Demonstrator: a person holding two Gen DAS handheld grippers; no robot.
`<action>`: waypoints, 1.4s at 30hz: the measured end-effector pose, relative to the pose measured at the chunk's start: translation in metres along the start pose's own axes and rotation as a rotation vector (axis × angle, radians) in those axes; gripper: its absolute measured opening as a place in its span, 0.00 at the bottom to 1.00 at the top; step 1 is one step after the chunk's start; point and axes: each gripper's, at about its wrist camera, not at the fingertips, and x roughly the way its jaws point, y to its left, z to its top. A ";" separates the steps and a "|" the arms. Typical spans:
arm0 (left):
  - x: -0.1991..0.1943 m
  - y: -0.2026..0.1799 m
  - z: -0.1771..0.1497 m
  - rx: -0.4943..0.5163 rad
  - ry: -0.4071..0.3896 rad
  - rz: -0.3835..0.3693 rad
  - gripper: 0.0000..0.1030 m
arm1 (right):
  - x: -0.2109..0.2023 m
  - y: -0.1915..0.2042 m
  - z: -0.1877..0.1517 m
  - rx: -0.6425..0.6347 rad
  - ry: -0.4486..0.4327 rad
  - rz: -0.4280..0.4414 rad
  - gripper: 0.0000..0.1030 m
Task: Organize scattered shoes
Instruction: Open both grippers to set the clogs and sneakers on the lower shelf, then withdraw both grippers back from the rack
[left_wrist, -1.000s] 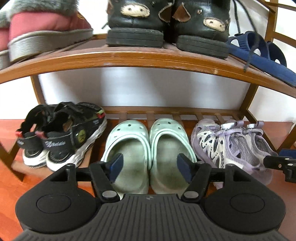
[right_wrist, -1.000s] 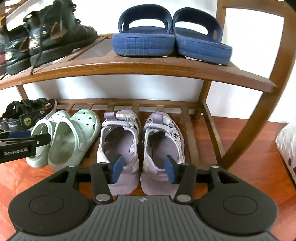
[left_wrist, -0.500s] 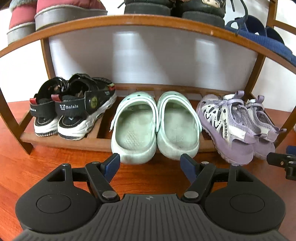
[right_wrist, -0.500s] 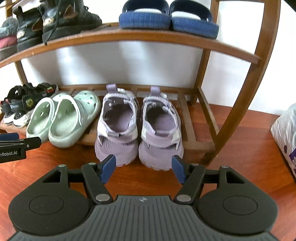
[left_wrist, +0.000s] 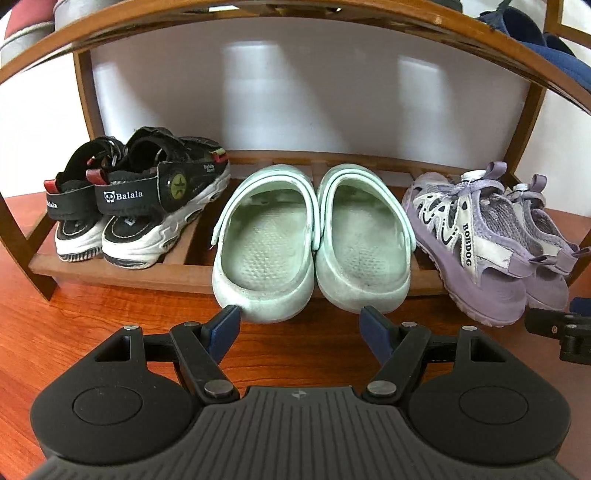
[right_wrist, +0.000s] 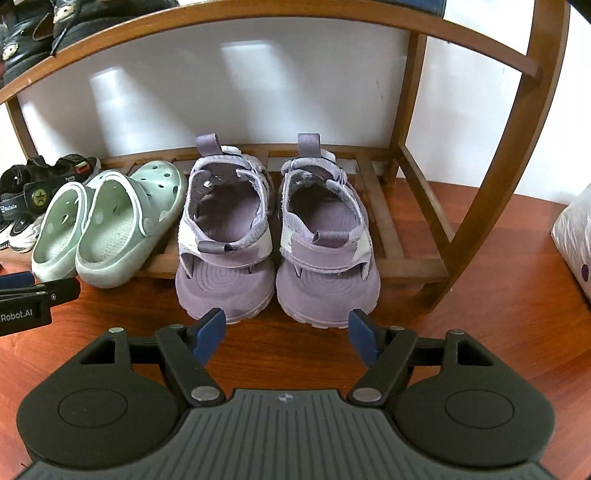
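Note:
Three pairs stand side by side on the bottom slats of the wooden shoe rack (left_wrist: 122, 271), heels toward me: black Balala sandals (left_wrist: 147, 199), mint green clogs (left_wrist: 310, 240) and purple sandals (left_wrist: 480, 236). My left gripper (left_wrist: 300, 330) is open and empty, just in front of the clogs' heels over the floor. My right gripper (right_wrist: 287, 334) is open and empty, just in front of the purple sandals (right_wrist: 277, 236). The clogs (right_wrist: 107, 221) and black sandals (right_wrist: 33, 195) show at the left of the right wrist view.
The rack's upper shelf (right_wrist: 258, 18) holds black boots (right_wrist: 33, 33); blue slippers (left_wrist: 535, 44) and a pink-grey shoe (left_wrist: 26, 33) show there too. The rack's right post (right_wrist: 517, 177) curves down to the red-brown wood floor. A white bag (right_wrist: 576, 236) lies at the far right.
Both grippers have pulled back and lowered away from the rack. Their open fingers were over the clogs and purple sandals; they are now clear of the heels, over the floor.

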 end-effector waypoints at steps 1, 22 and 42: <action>0.001 0.000 0.000 0.002 -0.003 0.004 0.71 | 0.001 0.000 -0.001 0.004 0.002 0.000 0.76; 0.020 -0.005 0.011 0.015 -0.031 0.016 0.71 | 0.027 0.006 0.008 0.026 -0.006 -0.001 0.79; 0.061 -0.008 0.038 0.030 -0.043 0.001 0.71 | 0.058 0.005 0.034 0.001 -0.034 0.003 0.80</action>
